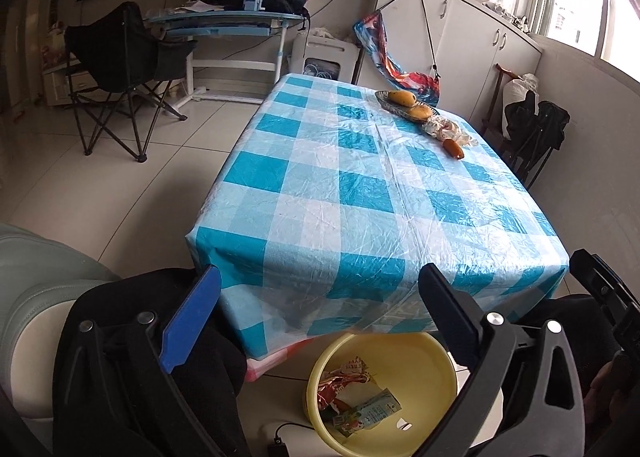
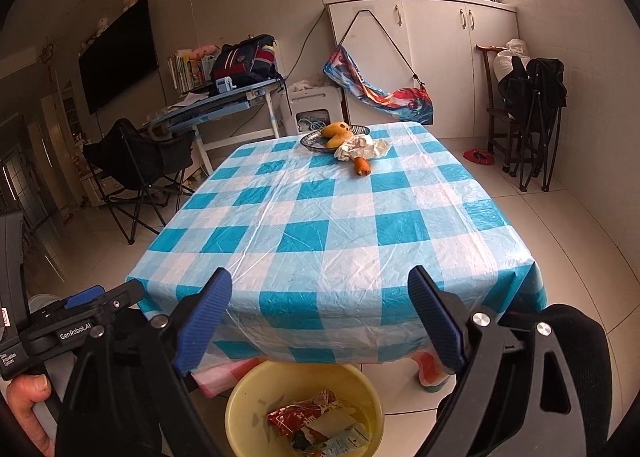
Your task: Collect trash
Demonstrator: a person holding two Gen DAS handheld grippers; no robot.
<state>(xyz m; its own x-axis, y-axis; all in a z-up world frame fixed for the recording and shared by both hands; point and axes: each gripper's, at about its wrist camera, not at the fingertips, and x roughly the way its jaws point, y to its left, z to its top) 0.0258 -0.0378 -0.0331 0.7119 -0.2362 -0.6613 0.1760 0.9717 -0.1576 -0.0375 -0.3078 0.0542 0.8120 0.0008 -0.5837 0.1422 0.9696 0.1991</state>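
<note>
A yellow bucket [image 1: 424,369] [image 2: 256,393] stands on the floor at the near end of the table. Inside lie a red snack wrapper [image 2: 304,413] [image 1: 332,389] and a green carton [image 1: 368,413] [image 2: 344,442]. My left gripper [image 1: 320,289] hangs open above the bucket, nothing between its fingers. My right gripper [image 2: 320,289] is open too, also over the bucket and empty. Far down the table a crumpled white wrapper [image 1: 448,127] [image 2: 360,147] lies beside an orange carrot-like piece [image 1: 454,149] [image 2: 362,166].
A table with a blue checked plastic cloth [image 1: 352,193] [image 2: 328,225] fills the middle. A dish of yellow fruit [image 1: 404,101] [image 2: 332,133] sits at its far end. A folding chair [image 1: 116,69] stands left, another chair [image 2: 532,97] right, white cabinets [image 2: 432,57] behind.
</note>
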